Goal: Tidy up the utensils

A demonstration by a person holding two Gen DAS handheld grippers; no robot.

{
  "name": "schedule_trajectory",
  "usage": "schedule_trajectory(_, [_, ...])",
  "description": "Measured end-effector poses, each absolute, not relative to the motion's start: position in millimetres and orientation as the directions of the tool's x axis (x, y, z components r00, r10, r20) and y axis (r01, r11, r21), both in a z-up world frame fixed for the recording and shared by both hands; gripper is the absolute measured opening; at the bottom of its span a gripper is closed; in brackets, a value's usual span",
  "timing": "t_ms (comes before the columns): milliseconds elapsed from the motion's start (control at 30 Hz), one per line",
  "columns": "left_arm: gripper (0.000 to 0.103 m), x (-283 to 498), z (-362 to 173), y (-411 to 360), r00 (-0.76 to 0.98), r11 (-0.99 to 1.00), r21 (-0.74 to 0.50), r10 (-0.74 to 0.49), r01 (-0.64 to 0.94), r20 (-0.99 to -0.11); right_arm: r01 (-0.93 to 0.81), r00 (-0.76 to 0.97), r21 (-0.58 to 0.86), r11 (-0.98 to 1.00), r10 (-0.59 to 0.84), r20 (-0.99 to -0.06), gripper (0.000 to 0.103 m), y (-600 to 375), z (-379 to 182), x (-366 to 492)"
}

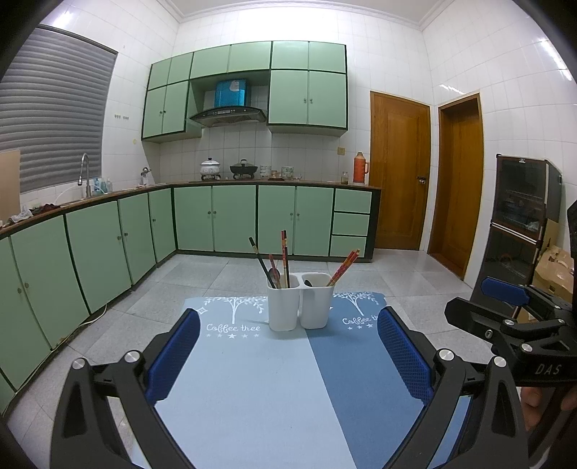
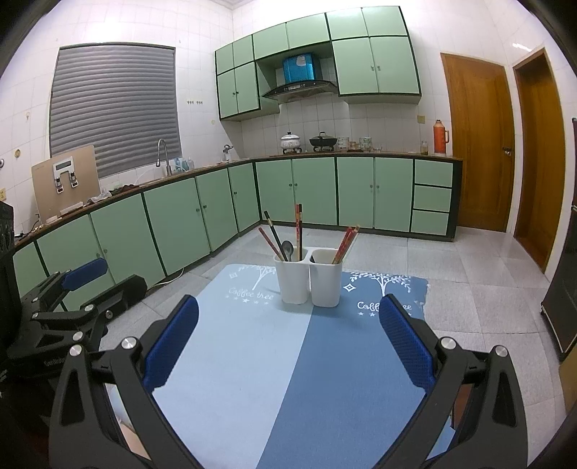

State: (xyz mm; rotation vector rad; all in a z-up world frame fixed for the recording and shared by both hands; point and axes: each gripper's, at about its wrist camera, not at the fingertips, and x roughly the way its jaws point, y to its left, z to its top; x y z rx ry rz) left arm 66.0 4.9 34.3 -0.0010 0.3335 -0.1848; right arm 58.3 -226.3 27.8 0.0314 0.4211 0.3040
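A tiled kitchen with green cabinets (image 1: 234,216) and two wooden doors (image 1: 400,169) surrounds a two-tone blue mat (image 1: 252,389), whose far edge lies just behind a white two-cup holder (image 1: 299,303). The near mat is bare between both grippers. Left gripper (image 1: 288,357) and right gripper (image 2: 288,342) hover above it, jaws spread wide, holding nothing. The left cup holds chopsticks (image 2: 298,231) and a spoon (image 2: 287,249); the right cup holds red chopsticks (image 2: 346,243) (leaning right).

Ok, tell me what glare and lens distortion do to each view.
Left wrist view: the fisheye bows the green base cabinets, ceiling light whitens the tiled back wall, dark vignette fills the corners. Right wrist view: cabinets curve too, glare streaks the brown wooden door.
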Motion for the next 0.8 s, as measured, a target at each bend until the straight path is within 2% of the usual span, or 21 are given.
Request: schedule_trajectory(800, [0.097, 65.6, 32.8, 5.1, 0.929, 0.983, -0.032, -0.181, 0.180, -0.324, -0.284, 0.869, 0.092, 0.954, 0.297, -0.396, 0.097, -224.5, 25.8, 57.1])
